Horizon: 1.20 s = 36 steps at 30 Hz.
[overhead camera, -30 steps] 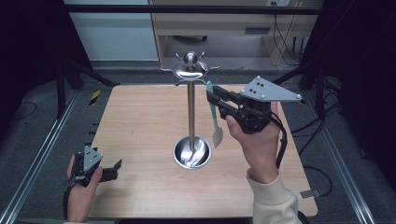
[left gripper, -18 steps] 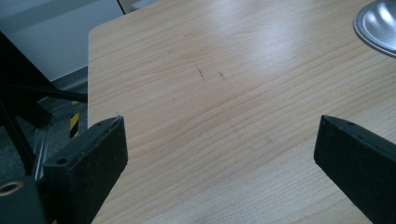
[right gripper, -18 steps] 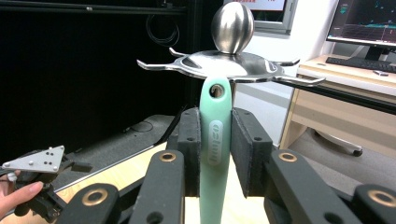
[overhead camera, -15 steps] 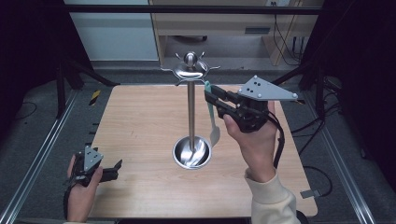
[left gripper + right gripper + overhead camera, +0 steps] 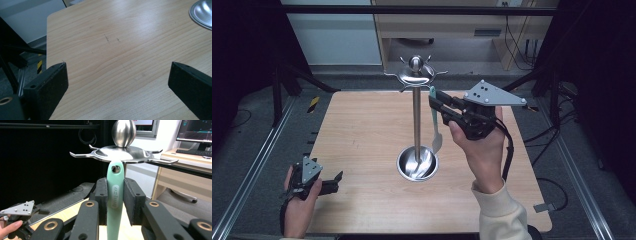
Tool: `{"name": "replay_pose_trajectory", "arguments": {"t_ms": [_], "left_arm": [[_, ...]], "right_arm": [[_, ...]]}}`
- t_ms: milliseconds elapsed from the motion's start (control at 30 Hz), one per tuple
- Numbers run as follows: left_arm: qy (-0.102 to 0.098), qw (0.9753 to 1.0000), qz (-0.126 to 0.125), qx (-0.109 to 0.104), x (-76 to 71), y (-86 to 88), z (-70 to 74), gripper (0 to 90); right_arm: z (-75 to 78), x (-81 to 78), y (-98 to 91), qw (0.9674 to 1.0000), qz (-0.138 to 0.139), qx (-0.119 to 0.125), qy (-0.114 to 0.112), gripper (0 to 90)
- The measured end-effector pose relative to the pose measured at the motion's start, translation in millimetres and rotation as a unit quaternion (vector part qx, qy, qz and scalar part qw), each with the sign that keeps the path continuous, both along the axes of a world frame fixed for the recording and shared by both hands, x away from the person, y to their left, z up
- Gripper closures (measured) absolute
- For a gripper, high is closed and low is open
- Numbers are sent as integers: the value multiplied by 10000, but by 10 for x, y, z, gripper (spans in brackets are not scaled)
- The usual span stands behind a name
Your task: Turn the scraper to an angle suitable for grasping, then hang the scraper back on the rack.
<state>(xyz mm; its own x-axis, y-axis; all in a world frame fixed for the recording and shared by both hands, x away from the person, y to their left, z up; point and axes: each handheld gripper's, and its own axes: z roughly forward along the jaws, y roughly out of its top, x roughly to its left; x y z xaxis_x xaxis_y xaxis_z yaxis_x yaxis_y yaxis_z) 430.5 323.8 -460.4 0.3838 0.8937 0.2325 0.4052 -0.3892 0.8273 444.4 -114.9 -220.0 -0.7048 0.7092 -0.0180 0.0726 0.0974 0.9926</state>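
Now the right claw (image 5: 115, 202), gripping the green utensil (image 5: 115, 195), sits nearer the rack (image 5: 416, 75) than before.

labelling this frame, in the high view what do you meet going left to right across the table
left claw resting at the table's near left corner → metal stand with its round base → mint-handled utensil hanging down beside the pole → right claw shut on that utensil's handle
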Motion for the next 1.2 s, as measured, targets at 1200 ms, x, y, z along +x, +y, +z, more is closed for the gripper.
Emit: {"name": "replay_pose_trajectory", "arguments": {"t_ms": [1200], "left_arm": [[16, 10000, -11, -12, 0, -4, -3, 25]], "right_arm": [[-77, 43, 44, 9997, -38, 256, -49, 737]]}}
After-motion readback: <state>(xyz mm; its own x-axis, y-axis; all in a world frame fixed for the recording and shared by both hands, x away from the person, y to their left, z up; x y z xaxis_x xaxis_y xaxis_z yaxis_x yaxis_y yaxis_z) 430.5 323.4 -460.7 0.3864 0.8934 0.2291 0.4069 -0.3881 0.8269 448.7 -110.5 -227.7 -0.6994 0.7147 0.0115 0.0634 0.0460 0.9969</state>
